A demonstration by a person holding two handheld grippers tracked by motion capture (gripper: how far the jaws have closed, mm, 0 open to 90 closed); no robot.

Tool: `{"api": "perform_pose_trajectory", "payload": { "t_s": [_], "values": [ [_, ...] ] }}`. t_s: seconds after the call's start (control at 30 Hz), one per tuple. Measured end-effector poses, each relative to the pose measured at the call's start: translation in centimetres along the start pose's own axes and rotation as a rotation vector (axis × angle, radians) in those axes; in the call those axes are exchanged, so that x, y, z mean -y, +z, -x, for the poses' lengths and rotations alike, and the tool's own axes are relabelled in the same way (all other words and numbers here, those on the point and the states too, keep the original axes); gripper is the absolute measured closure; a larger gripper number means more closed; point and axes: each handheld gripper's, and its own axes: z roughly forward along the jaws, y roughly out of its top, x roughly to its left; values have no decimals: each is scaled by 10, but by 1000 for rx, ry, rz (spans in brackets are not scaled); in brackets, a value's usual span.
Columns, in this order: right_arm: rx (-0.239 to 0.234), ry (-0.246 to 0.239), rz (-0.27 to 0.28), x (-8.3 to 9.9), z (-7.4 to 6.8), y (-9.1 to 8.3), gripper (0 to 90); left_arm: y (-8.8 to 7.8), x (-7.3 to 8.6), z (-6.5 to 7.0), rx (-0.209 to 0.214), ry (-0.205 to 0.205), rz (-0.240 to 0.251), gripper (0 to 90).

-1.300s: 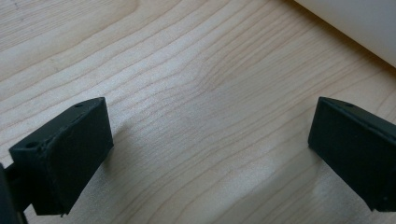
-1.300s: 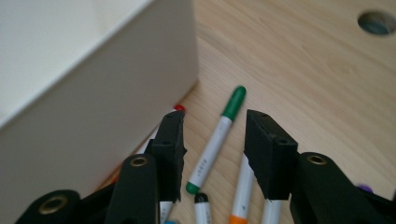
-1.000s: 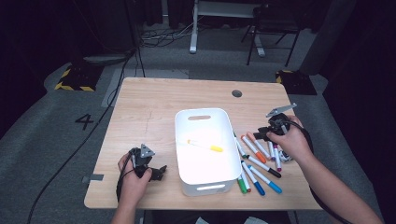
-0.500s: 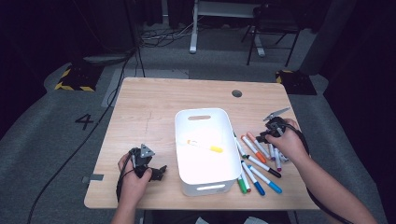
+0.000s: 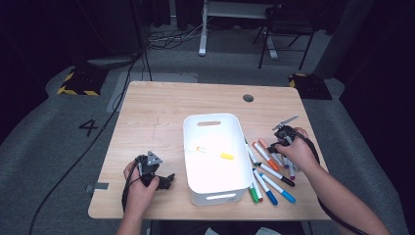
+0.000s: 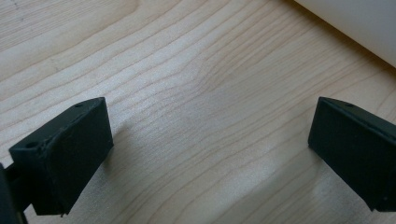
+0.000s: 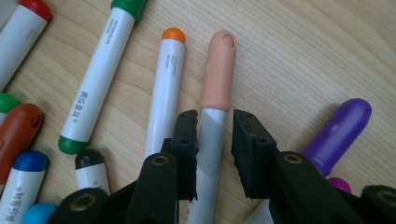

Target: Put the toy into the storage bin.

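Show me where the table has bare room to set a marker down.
The far strip of the table beyond the white bin is bare except for the cable hole. The stretch left of the bin is bare too, down to the left gripper. Right of the bin is crowded: loose markers and the right gripper.

The high camera looks forward and down on my whole table [image 5: 161,127]. My gripper cameras look very near at its wood, which all views share.
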Motion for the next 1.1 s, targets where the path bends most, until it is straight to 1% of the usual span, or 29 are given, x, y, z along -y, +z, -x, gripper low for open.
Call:
{"api": "perform_pose_trajectory", "payload": {
  "t_s": [0.17, 0.23, 0.3, 0.33, 0.47, 0.63, 0.77, 0.83, 0.93, 1.03, 1.07, 1.1],
  "values": [
    [5, 4, -22, -1, -2, 5, 736, 0, 0, 0, 0, 0, 0, 1],
    [8, 3, -31, -1, -3, 7, 734, 0, 0, 0, 0, 0, 0, 1],
    [10, 14, -42, 0, -5, 9, 732, 0, 0, 0, 0, 0, 0, 1],
    [18, 12, -46, 0, -5, 10, 733, 0, 0, 0, 0, 0, 0, 0],
    [29, 17, -47, -1, -7, 11, 746, 0, 0, 0, 0, 0, 0, 1],
    [26, 32, -53, -2, -8, 11, 767, 0, 0, 0, 0, 0, 0, 0],
    [32, 43, -43, -1, -9, 10, 768, 0, 0, 0, 0, 0, 0, 0],
    [26, 52, -24, -1, -8, 9, 768, 0, 0, 0, 0, 0, 0, 0],
    [12, 60, -1, -1, -6, 3, 769, 0, 0, 0, 1, 0, 1, 1],
    [16, 62, 20, -3, -5, -4, 768, 0, 0, 0, 0, 0, 0, 1],
    [11, 70, 27, -4, -6, -7, 768, 0, 0, 0, 0, 0, 0, 1],
    [2, 61, 38, -4, -6, -9, 768, 0, 0, 0, 0, 0, 0, 1]
  ]
}}
